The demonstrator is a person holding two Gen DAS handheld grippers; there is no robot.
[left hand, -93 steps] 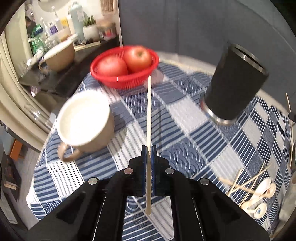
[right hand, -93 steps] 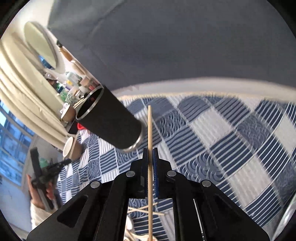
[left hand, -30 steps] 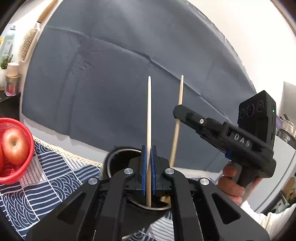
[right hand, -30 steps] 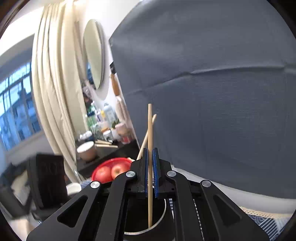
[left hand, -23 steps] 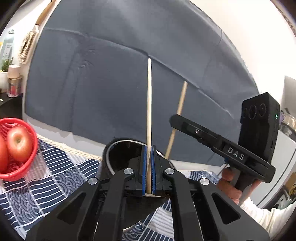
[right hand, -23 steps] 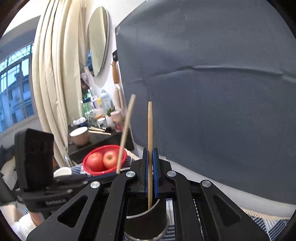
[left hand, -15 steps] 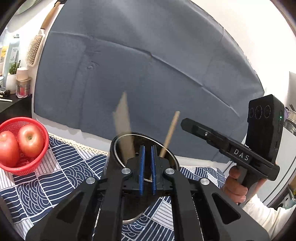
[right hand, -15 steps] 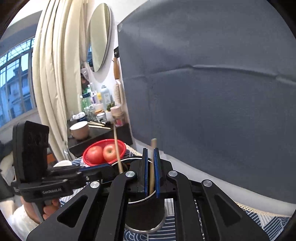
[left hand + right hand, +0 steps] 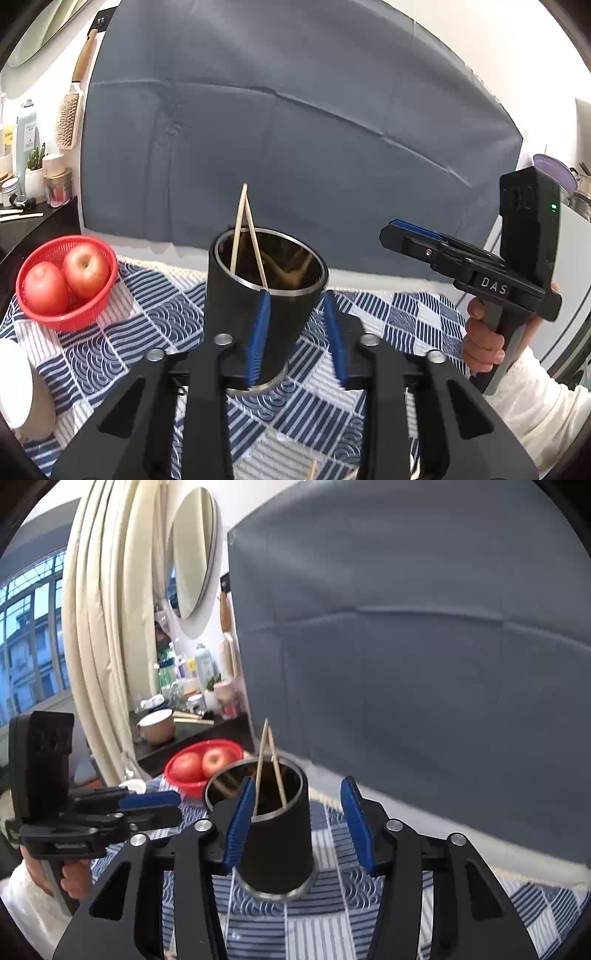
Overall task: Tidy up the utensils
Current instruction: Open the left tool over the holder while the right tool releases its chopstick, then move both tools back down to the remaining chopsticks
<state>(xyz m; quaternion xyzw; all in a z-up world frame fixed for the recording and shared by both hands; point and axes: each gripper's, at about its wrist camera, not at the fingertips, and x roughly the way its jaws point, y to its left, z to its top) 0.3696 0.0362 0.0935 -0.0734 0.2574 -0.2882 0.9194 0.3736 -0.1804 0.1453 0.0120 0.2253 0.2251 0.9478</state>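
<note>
Black hand-held gripper (image 9: pixel 295 339) — blue pads, white sleeve (image 9: pixel 532 402)

Black cup (image 9: pixel 258 295) with a silver rim, showing two pale wooden chopsticks (image 9: pixel 243 229). Surface cloth (image 9: pixel 140 332) showing a navy-and-white patchwork of stripes and wave scales, cream-trimmed. Red mesh basket (image 9: pixel 55 317) showing two red, yellow-flecked apples (image 9: pixel 86 271). Left tongs (image 9: pixel 295 328) and right tongs (image 9: pixel 299 823), black, wearing blue pads. Backdrop (image 9: pixel 295 129) showing slate grey. White sleeve (image 9: pixel 535 398). Cream curtain (image 9: pixel 99 627). Brown mug (image 9: pixel 157 727) showing a white inside.
</note>
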